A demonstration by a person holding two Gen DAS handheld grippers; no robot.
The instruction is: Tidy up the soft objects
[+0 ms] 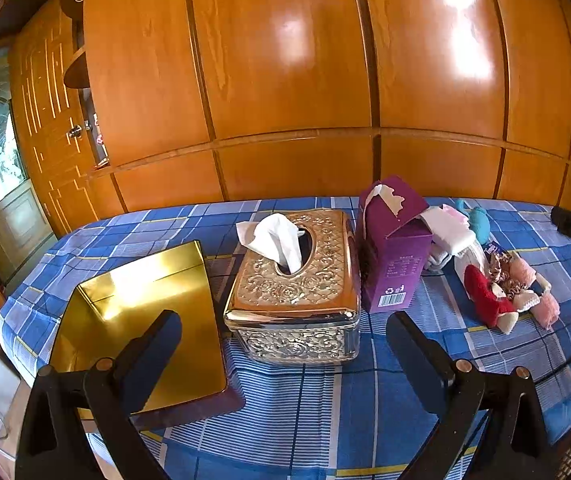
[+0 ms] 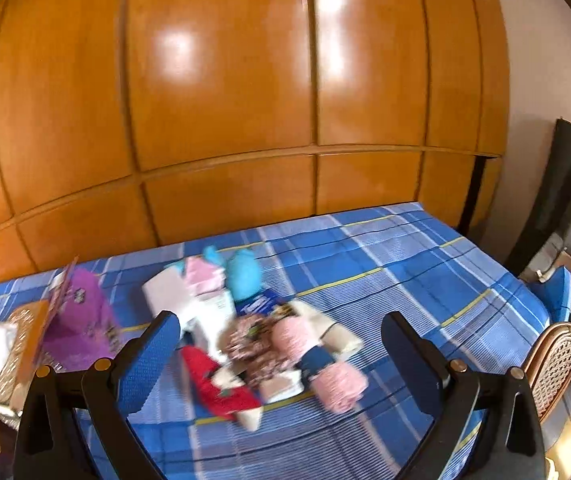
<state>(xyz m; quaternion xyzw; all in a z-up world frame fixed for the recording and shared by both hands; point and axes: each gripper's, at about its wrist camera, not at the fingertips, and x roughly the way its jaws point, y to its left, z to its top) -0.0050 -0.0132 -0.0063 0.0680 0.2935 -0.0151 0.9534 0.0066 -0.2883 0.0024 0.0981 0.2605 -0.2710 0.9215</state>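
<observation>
A pile of soft things lies on the blue checked tablecloth (image 1: 305, 408): a red sock (image 1: 485, 296), fluffy pink socks (image 1: 545, 304), a teal soft item (image 1: 479, 222) and white and pink folded cloths (image 1: 451, 232). In the right wrist view the same pile shows blurred, with the red sock (image 2: 221, 384), pink socks (image 2: 333, 380) and teal item (image 2: 243, 276). My left gripper (image 1: 285, 320) stands open in front of an ornate gold tissue box (image 1: 297, 280). My right gripper (image 2: 281, 320) is open above the near side of the pile, holding nothing.
A shiny gold lid or tray (image 1: 141, 320) lies left of the tissue box. A purple carton (image 1: 395, 248) stands between the tissue box and the pile. Wooden wardrobe panels (image 1: 285, 80) back the table. A rattan chair (image 2: 553, 360) stands at the right edge.
</observation>
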